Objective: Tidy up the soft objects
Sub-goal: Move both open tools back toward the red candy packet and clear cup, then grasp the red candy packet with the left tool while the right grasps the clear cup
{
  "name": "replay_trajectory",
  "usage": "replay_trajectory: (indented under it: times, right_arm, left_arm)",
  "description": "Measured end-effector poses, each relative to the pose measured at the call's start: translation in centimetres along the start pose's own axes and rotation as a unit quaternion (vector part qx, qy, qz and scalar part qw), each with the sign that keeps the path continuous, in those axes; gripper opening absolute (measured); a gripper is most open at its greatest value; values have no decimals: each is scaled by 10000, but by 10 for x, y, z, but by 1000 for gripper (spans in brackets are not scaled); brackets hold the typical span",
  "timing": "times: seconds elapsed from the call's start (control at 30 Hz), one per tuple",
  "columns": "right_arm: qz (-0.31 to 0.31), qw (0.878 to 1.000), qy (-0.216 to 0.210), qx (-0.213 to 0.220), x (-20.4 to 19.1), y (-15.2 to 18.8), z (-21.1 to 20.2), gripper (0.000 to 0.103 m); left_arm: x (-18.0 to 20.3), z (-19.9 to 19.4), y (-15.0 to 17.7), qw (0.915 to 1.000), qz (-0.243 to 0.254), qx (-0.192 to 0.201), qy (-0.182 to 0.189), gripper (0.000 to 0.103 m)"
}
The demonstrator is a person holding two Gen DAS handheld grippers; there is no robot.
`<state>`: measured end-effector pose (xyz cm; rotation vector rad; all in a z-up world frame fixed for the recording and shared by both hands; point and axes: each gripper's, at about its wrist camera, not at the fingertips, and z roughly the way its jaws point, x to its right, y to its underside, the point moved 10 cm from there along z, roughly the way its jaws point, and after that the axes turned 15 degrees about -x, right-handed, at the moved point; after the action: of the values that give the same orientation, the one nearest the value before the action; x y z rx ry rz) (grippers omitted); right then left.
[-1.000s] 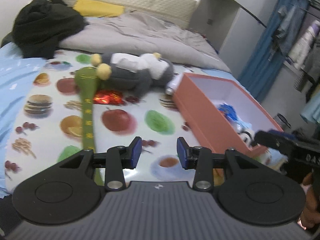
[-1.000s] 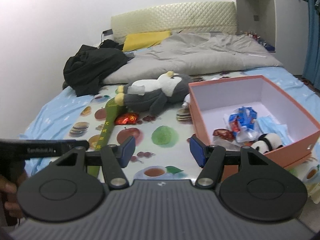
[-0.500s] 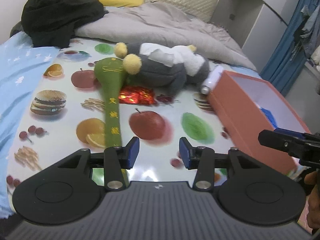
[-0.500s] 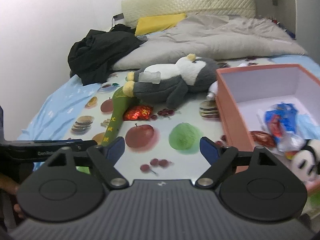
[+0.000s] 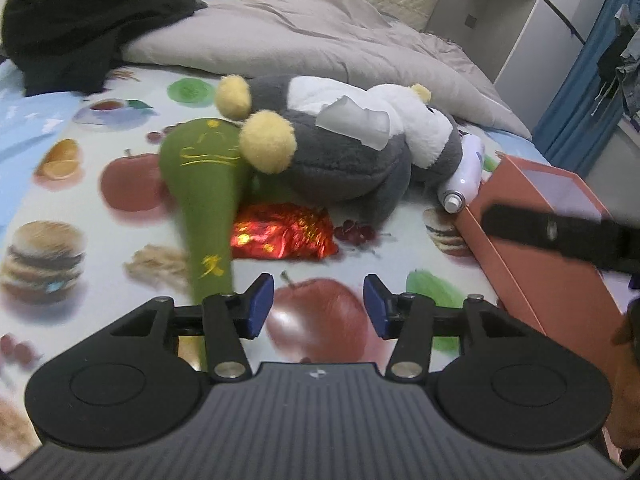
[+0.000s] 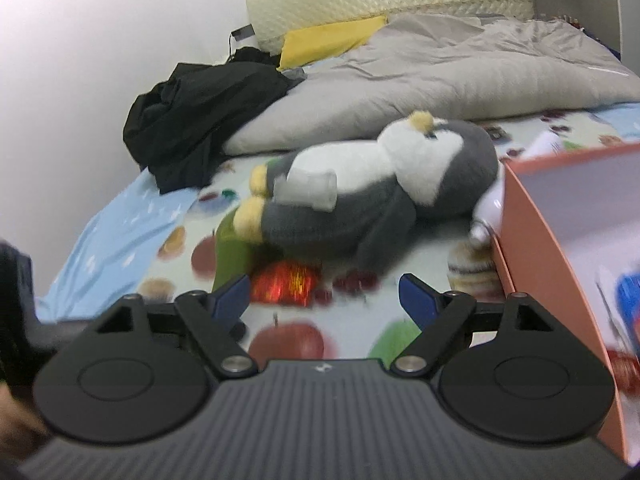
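Approach step: left gripper (image 5: pixel 315 306) opening, right gripper (image 6: pixel 324 295) spread, both empty; penguin plush (image 6: pixel 376 196) ahead prob. to be grasped.

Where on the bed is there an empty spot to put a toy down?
Bare spot: the fruit-print sheet, between the green plush stick and the orange box. Another lies left of the stick. It is crowded by the penguin, with the red foil packet and white bottle.
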<state>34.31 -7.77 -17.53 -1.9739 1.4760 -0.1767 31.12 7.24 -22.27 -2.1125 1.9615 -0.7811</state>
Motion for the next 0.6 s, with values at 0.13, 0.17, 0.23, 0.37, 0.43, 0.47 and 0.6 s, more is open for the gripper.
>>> replay_trajectory:
  times: [0.13, 0.17, 0.23, 0.37, 0.43, 0.47, 0.6]
  right_arm:
    - [-32, 9999, -78, 77, 0, -29, 22, 81]
    - [-38, 9999, -113, 70, 0, -34, 28, 80]
    - [-68, 9998, -192, 88, -1, -46, 40, 79]
    - [-112, 9995, -288, 38, -5, -61, 64, 72]
    - [-111, 9994, -321, -11, -5, -66, 76, 67]
    - [-128, 9994, -317, -50, -6, -67, 82, 63]
    - [-186, 9993, -304, -107, -7, -70, 95, 46]
  left_arm:
    - [3, 26, -17, 10000, -6, 24, 27, 64]
    - [3, 33, -22, 10000, 9, 25, -28, 65]
    - [3, 44, -28, 9999, 42, 23, -97, 65]
    - [4, 63, -40, 9999, 64, 42, -115, 65]
    - [2, 73, -45, 9994, 127, 45, -305, 65]
    - [1, 76, -47, 9992, 151, 53, -369, 65]
    - [-2, 86, -52, 9986, 173, 98, -500, 65]
